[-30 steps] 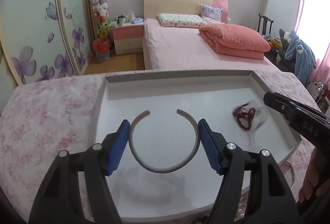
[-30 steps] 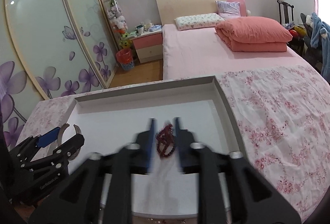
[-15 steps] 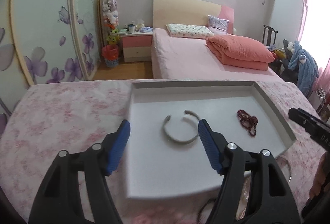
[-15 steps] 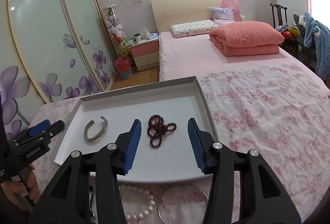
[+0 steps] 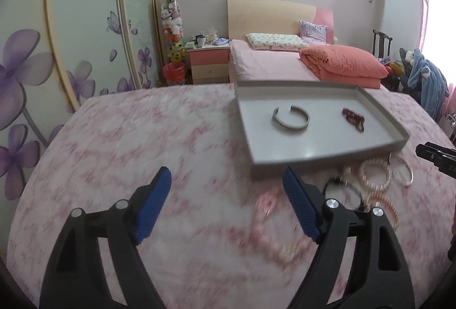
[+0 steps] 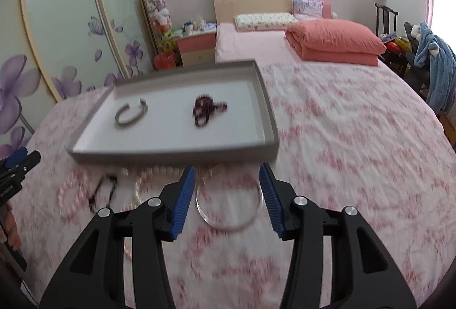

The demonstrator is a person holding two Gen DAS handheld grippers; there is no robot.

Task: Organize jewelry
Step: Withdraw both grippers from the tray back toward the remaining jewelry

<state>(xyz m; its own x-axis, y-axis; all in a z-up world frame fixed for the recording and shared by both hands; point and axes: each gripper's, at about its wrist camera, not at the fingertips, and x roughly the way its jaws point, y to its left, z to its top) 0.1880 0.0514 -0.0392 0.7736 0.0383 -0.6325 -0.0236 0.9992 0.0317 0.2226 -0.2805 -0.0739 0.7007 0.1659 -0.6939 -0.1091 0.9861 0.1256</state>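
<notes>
Left gripper (image 5: 226, 206): jaws spread wide and have just been opening further; nothing between the blue ribbed pads, only the pink floral cloth (image 5: 128, 138) below. It is angled down at the cloth, with the grey tray (image 5: 327, 155) off at its 1 o'clock.

Right gripper (image 6: 227, 196): jaws moderately apart, empty, pads clear of everything. It tilts downward, and a thin clear bangle (image 6: 228, 198) lies flat on the cloth framed between the fingertips, not touched by either pad. The tray's near wall sits at its 12 o'clock.

Tray: shallow, rectangular, matte grey walls, pale floor. Inside, a silver open cuff (image 6: 131, 113), C-shaped and smooth metal, lies at the left; a dark red bead string (image 6: 208, 109), bunched in loops, lies at centre, well apart from the cuff.

On the cloth in front of the tray, at the right gripper's 9 to 10 o'clock: a pale pearl strand (image 6: 151, 175), a black beaded loop (image 6: 104, 192), a pink beaded bracelet (image 6: 69, 195). All blurred; fine detail cannot be told.

A hand's fingers show at the right view's left edge, beneath the left gripper's tip.
</notes>
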